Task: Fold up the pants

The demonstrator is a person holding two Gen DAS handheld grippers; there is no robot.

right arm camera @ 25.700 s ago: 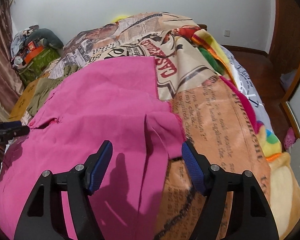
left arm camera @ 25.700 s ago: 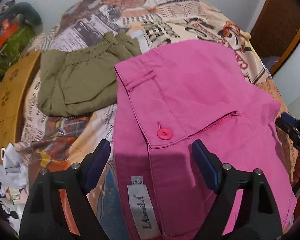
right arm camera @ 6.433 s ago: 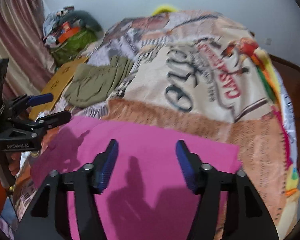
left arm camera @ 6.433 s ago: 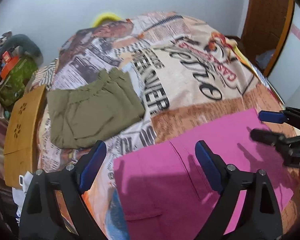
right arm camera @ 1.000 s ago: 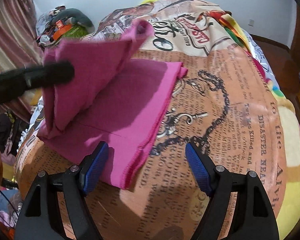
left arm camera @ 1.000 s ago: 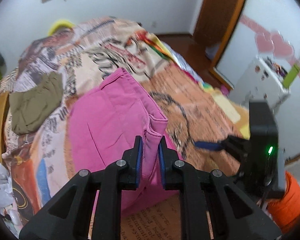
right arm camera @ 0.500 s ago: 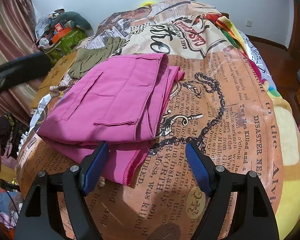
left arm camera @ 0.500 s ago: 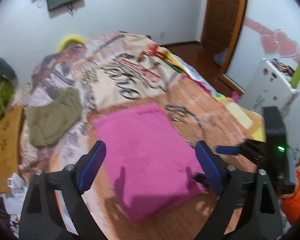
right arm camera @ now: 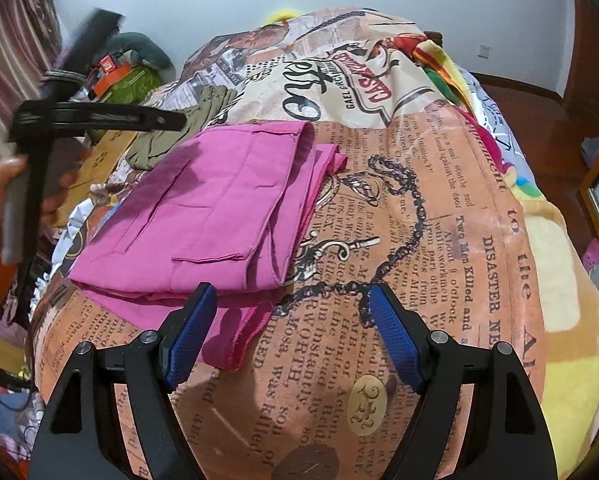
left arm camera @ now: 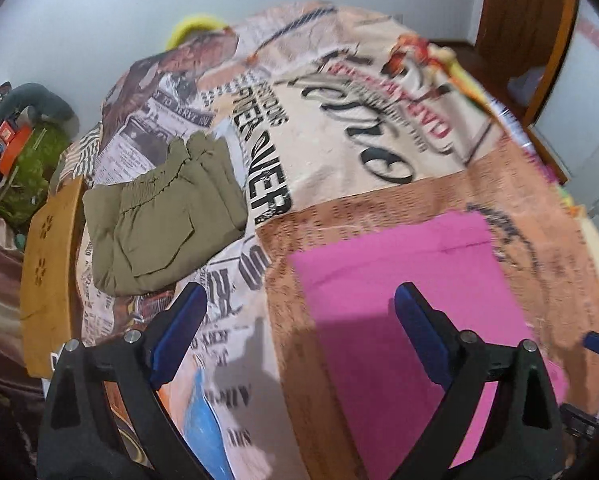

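The pink pants (right arm camera: pixel 219 208) lie folded into a flat stack on the printed blanket, a back pocket facing up. They also show in the left wrist view (left arm camera: pixel 411 280) as a flat pink rectangle. My left gripper (left arm camera: pixel 299 320) is open and empty, held above the pants' left edge. My right gripper (right arm camera: pixel 291 320) is open and empty, just in front of the near hem of the pants. The left gripper also appears in the right wrist view (right arm camera: pixel 99 118), raised at the left.
A folded olive pair of pants (left arm camera: pixel 159 216) lies at the back left of the bed. A wooden board (left arm camera: pixel 47 264) stands along the bed's left side. Clutter and a green bag (right arm camera: pixel 131 80) sit at the far left. A wooden door (left arm camera: pixel 527 24) stands at the right.
The left gripper let go of the pink fold, opened and pulled back to the left. The pants now lie flat, folded over. The right gripper has stayed open and barely moved.
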